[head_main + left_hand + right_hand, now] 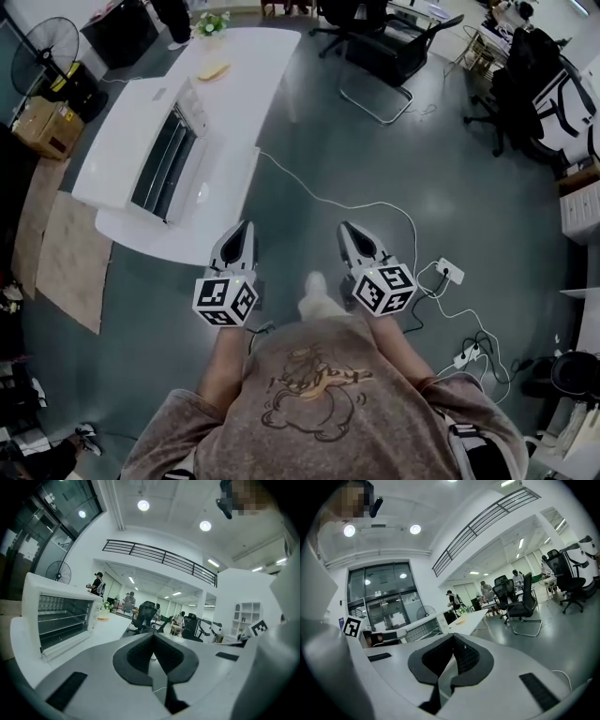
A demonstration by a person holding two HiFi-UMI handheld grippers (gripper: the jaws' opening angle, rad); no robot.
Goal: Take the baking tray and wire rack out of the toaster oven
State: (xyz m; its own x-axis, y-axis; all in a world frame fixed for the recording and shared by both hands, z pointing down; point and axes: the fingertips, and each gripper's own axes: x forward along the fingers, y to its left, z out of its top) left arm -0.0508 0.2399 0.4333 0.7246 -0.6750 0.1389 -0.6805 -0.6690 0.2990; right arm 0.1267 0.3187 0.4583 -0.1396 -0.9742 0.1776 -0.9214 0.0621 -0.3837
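Grey floor [309, 150], white table [239, 75]

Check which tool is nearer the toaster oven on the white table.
Left. The left tool is below and right of the toaster oven in the head view; the right tool is farther right again, beyond the left one.

open-plan office: rolling chairs [394, 52], desks [525, 56], mezzanine railing [159, 557].

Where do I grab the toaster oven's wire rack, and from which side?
Probably the front bar of the wire rack, coming in level from the front of the toaster oven: it lies flat across the cavity, only that edge facing out.
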